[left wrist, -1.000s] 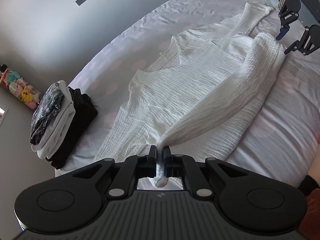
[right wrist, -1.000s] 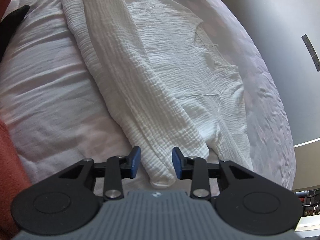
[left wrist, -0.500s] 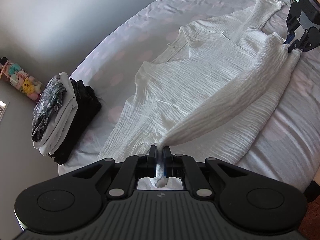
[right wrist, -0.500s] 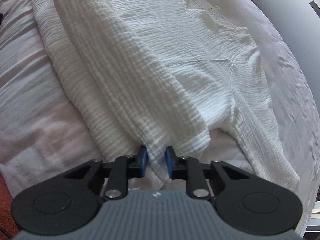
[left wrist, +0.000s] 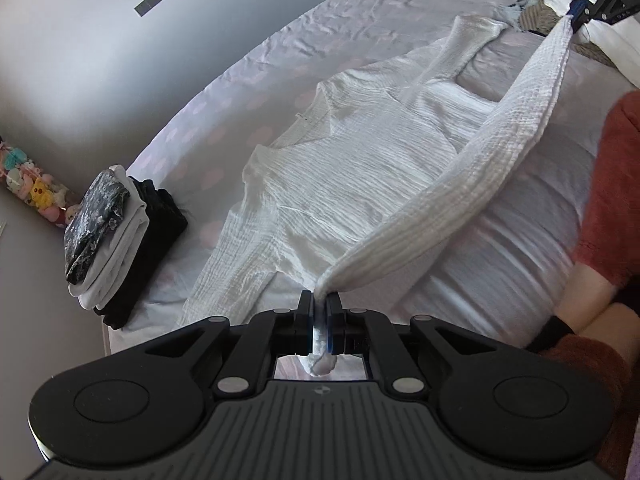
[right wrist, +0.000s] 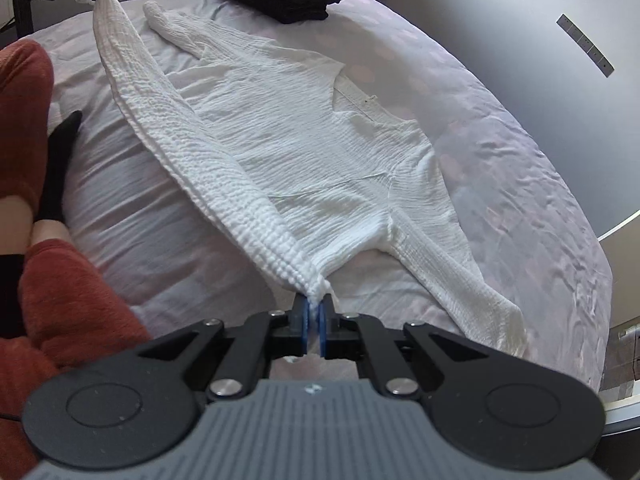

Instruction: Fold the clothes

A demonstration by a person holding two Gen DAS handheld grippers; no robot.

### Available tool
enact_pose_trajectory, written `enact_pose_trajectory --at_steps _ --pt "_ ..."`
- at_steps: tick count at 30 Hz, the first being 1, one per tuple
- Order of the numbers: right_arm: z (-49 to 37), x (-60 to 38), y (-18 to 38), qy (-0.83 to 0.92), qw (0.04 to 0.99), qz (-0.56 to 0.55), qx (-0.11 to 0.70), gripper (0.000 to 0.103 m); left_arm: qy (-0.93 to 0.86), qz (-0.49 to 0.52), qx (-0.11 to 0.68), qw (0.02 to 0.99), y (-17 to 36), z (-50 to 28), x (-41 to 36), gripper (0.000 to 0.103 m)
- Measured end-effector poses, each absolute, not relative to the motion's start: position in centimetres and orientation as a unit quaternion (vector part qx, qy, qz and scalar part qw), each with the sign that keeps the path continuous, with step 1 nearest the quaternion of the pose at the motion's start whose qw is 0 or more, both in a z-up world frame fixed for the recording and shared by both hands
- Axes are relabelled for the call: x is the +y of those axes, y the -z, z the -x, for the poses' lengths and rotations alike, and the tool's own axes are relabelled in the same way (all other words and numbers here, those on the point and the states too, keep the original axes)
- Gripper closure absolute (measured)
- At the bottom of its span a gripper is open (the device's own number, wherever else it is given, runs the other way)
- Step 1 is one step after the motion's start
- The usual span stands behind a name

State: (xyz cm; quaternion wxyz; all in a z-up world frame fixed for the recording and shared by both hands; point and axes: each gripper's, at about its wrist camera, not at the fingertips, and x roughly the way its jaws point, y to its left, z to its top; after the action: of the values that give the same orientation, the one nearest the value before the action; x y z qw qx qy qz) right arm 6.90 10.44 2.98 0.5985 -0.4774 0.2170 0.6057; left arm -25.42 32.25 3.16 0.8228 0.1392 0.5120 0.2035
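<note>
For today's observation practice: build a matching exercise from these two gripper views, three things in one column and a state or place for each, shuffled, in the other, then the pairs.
Things:
1. left gripper
2. white top
3. stack of folded clothes

States or places:
A. spread on the bed, hem edge lifted
B. near the bed's edge
C. shut on a hem corner

Pairs: 1-C, 2-A, 3-B

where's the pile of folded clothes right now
In the left wrist view the pile of folded clothes sits at the left edge of the bed, left of the spread white top, with plush toys behind it.
</note>
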Motion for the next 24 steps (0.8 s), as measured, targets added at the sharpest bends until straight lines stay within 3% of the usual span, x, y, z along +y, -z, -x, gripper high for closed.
enact_pose_trajectory --at_steps 15,19,24 --pt "0.2 5.5 0.6 -0.596 0.484 0.586 0.261 0.096 -0.053 -0.076 0.600 0.794 2.5 28.1 28.1 0.095" --pt "0.2 5.6 0.3 -0.590 0.472 0.595 0.273 0.094 -0.069 -0.027 0.584 0.809 1.0 29.2 30.2 0.079" --pt "-0.8 5.4 -1.3 -0.586 0.493 0.573 0.292 0.087 -0.100 0.007 0.559 0.823 -1.3 31.0 33.0 0.070"
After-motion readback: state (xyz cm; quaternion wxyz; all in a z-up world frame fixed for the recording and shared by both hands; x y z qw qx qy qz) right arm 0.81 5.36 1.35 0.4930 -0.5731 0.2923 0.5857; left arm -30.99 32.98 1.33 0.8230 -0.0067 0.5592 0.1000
